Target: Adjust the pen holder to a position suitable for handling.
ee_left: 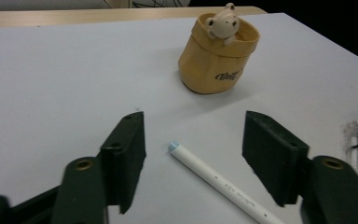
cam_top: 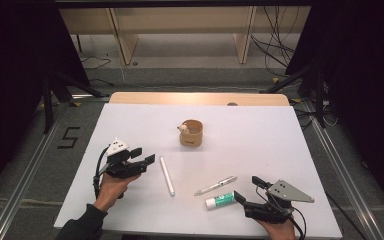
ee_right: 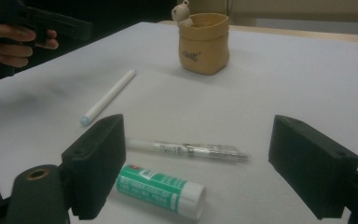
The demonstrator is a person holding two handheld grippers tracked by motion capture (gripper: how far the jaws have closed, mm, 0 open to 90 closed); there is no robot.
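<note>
At frame centre lay one white pen (cam_top: 167, 175), between my left gripper's (ee_left: 193, 154) parted jaws, untouched. My right gripper (ee_right: 196, 163) stood open over one clear pen (ee_right: 186, 150) and one glue stick (ee_right: 161, 190).

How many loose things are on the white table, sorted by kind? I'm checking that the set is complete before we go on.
Pens: 2, a white pen and a clear pen
Glue sticks: 1, a green-and-white glue stick
Holder cups: 1, a tan cup with a small bear figure on its rim
Total: 4
</note>
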